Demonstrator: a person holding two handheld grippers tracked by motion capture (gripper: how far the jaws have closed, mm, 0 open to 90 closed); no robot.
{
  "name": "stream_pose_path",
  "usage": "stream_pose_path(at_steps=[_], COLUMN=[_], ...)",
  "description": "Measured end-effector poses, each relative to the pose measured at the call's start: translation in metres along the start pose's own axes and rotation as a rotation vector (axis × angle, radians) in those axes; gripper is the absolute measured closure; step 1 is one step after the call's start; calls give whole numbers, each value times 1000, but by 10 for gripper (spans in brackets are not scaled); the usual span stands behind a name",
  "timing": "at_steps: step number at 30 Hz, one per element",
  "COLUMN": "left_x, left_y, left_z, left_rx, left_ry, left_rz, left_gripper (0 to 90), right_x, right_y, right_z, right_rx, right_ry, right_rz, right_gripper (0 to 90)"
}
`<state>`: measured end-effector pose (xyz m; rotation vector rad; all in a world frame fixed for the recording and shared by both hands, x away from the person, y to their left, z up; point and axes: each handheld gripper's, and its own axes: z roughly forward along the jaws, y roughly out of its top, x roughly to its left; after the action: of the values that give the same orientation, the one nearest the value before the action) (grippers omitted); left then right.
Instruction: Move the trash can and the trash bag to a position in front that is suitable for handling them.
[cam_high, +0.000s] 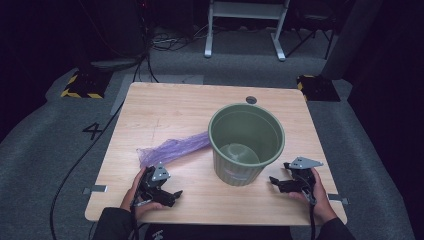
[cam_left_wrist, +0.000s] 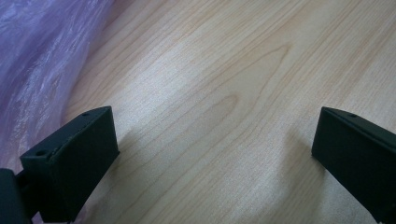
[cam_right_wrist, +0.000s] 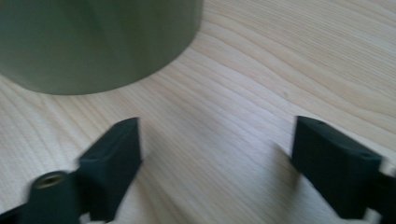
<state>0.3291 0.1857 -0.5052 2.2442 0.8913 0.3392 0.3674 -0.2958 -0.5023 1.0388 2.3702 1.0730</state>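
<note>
Wooden table (cam_high: 165, 110), 2 hand-held grippers at its near edge, jaws released: left gripper (cam_high: 176, 194) beside a purple bag (cam_high: 172, 148), right gripper (cam_high: 273, 181) facing the green bin (cam_high: 246, 142), likely poised to line it

Bin, bag and two grippers set out on one table

A bin (cam_high: 246, 142) is stood upright on the table (cam_high: 165, 107), right of centre. A plastic bag (cam_high: 172, 149) is laid to its left, one end just beside the bin wall. The left gripper (cam_high: 170, 196) is held near the front edge, just before the bag's near end; the right gripper (cam_high: 278, 184) is held front right, just beside the bin.
</note>
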Motion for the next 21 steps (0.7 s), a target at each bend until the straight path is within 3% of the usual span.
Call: stream_pose_path(at_steps=[2,3,12,16,21], left_x=[0,0,0,0,0], left_y=[0,0,0,0,0], left_z=[0,0,0,0,0], left_rx=[0,0,0,0,0], left_ry=[0,0,0,-1,-1], left_rz=[0,0,1,1,1], left_gripper=[0,0,0,0,0], right_x=[4,13,44,53,61], right_y=[2,6,22,27,29], right_z=[0,0,-1,0,5], right_rx=[-6,-22,-90,-112,-115], right_ry=[8,4,60,34,40], right_rz=[-13,-39,-89,-95,-103], right_gripper=[166,160,159,148,144])
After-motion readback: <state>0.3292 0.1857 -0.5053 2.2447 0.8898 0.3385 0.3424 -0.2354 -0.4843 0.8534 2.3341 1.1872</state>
